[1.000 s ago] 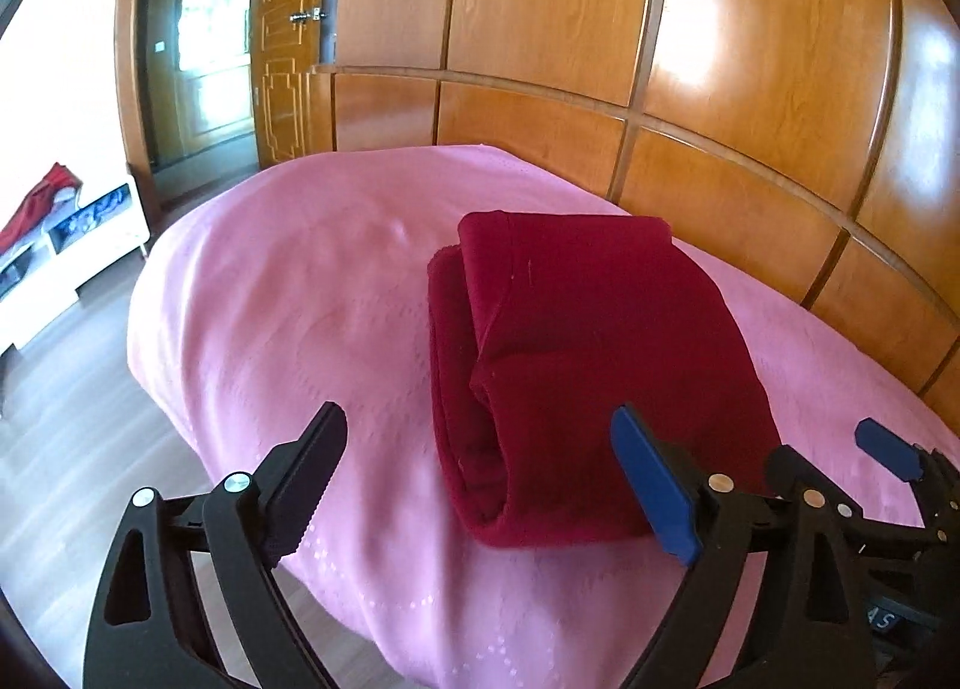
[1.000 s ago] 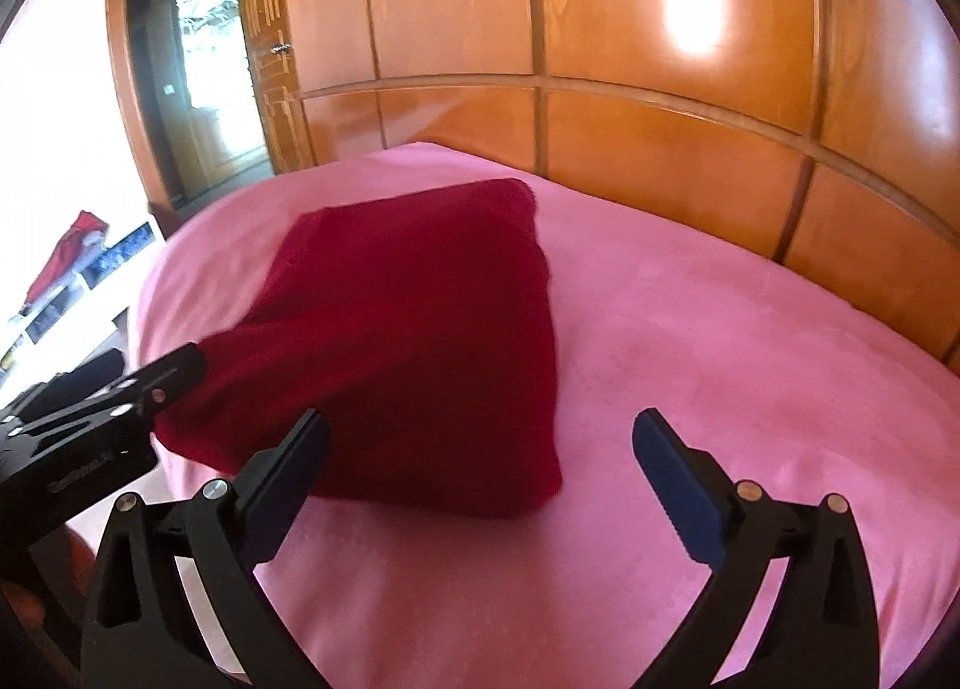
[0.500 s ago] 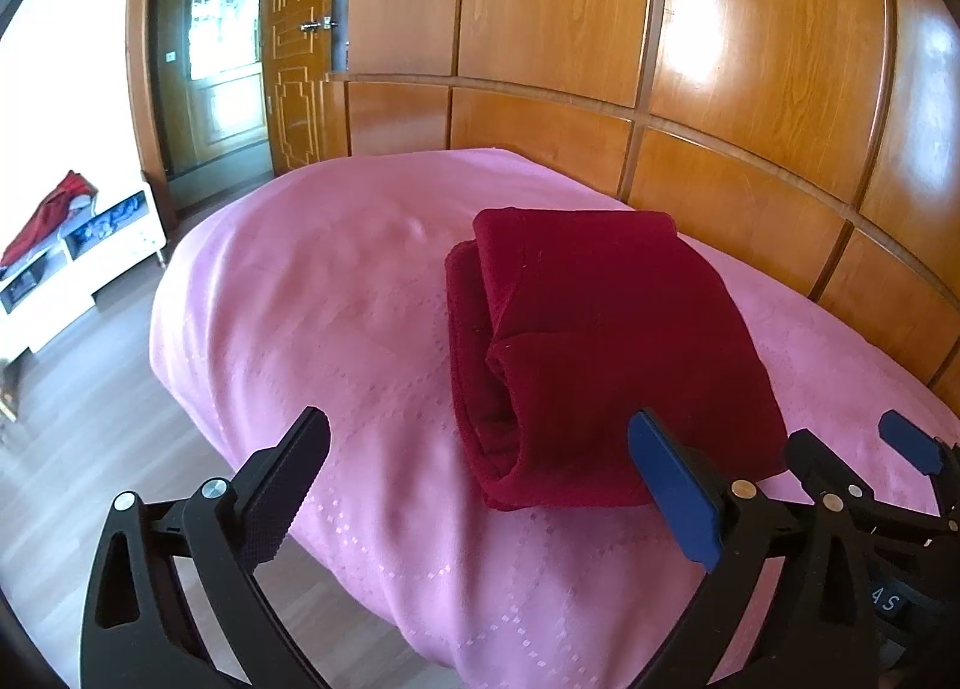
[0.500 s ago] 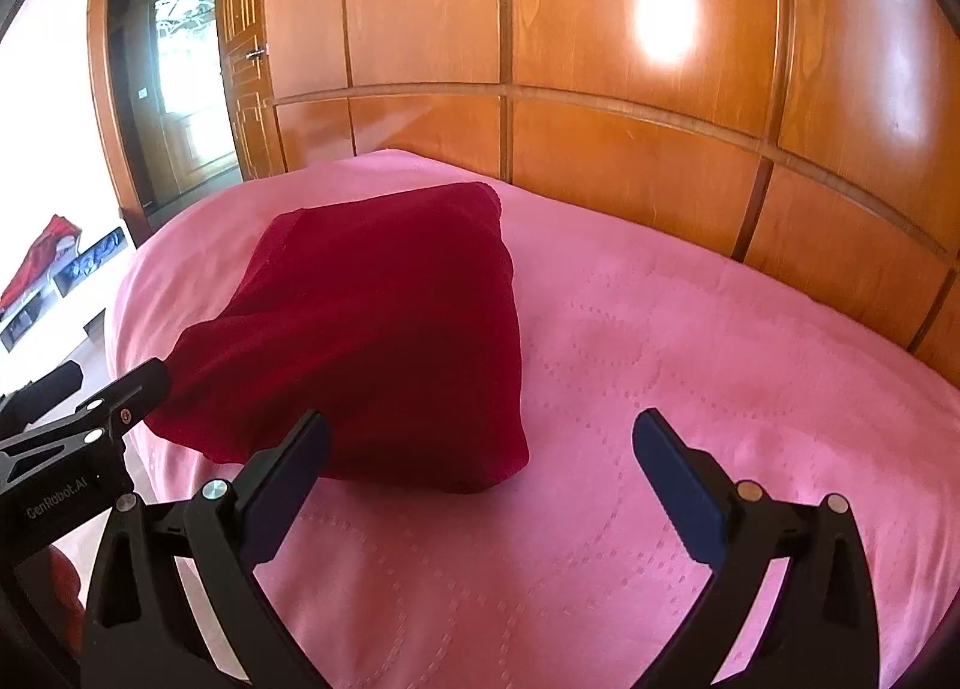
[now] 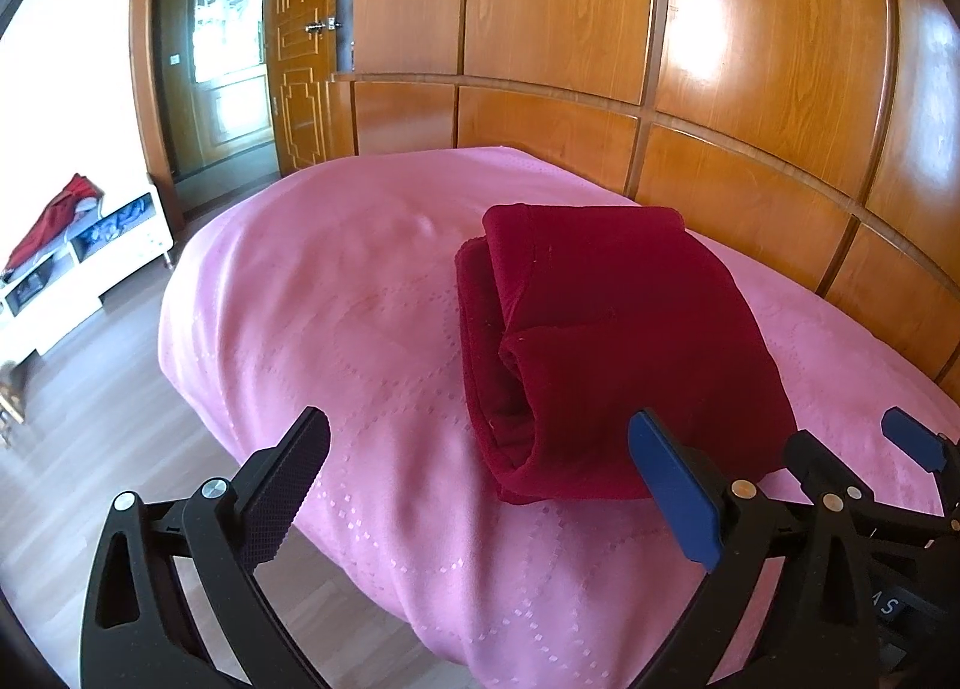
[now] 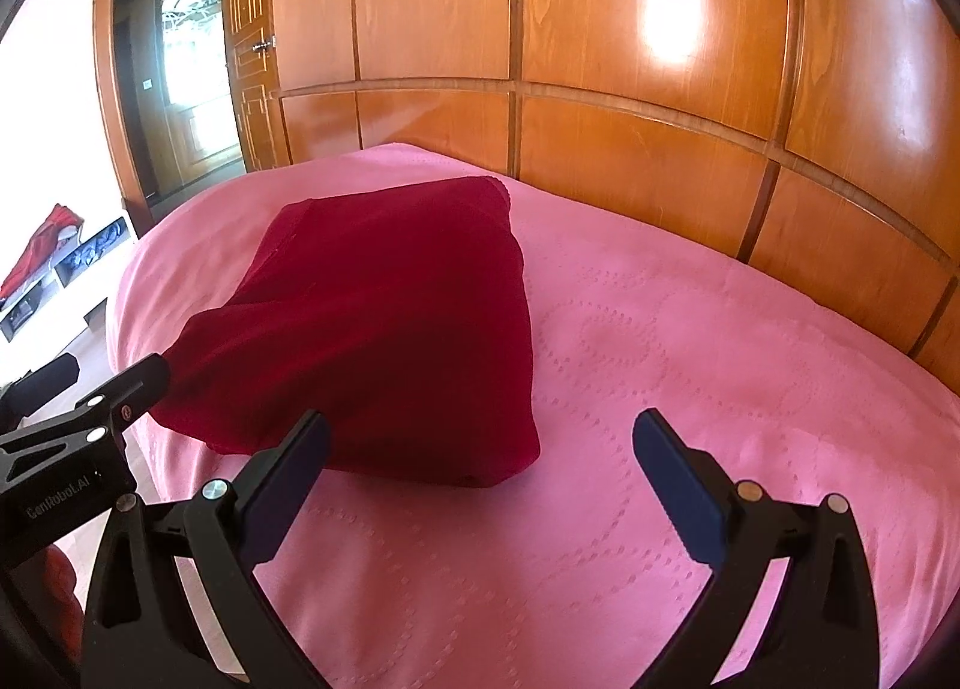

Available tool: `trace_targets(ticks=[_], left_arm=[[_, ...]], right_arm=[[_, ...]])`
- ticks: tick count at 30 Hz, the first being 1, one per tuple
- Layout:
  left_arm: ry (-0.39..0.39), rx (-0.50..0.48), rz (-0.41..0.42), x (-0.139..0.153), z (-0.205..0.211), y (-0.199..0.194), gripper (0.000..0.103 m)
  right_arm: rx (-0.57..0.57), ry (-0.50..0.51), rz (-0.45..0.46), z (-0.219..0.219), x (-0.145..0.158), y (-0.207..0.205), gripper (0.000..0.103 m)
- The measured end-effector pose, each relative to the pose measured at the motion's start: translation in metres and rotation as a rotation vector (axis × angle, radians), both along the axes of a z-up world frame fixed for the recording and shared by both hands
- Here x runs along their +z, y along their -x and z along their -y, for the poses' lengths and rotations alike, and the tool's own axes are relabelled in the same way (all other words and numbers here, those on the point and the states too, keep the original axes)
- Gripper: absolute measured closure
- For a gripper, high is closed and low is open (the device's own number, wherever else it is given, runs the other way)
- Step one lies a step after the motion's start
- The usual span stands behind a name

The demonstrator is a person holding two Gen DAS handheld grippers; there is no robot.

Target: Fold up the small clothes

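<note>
A dark red garment (image 5: pixel 612 347) lies folded in a thick rectangle on the pink bed cover (image 5: pixel 336 293). My left gripper (image 5: pixel 480 449) hovers just short of its near edge, open, with nothing between the fingers. In the right wrist view the same garment (image 6: pixel 384 329) sits left of centre. My right gripper (image 6: pixel 483 437) is open too, level with the garment's near right corner, and its pads touch no cloth. The left gripper (image 6: pixel 102 374) shows at the left edge beside the garment's near left corner. The right gripper (image 5: pixel 858 443) appears at the right edge of the left view.
Glossy wooden wardrobe panels (image 6: pixel 630 107) run along the far side of the bed. A wooden door (image 5: pixel 300 59) stands at the far left. A low white cabinet (image 5: pixel 90 263) with a red cloth on it sits on the wood floor (image 5: pixel 90 437), left of the bed's edge.
The left gripper's jaws stand slightly wider than a second ago. Both grippers have drawn back a little from the garment, which lies where it was.
</note>
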State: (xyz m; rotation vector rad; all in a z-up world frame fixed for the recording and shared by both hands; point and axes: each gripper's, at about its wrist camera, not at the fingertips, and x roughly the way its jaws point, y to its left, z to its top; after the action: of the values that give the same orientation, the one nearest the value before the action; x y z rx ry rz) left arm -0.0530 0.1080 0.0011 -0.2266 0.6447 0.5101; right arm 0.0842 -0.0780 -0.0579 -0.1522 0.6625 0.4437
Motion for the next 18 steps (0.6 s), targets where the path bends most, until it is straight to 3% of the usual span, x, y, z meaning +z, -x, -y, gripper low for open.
trace_targets(ticks=[18], left_arm=[[-0.004, 0.001, 0.002, 0.0002, -0.0013, -0.0014, 0.004]], right_arm=[[0.010, 0.001, -0.014, -0.0001, -0.0047, -0.0034, 0.003]])
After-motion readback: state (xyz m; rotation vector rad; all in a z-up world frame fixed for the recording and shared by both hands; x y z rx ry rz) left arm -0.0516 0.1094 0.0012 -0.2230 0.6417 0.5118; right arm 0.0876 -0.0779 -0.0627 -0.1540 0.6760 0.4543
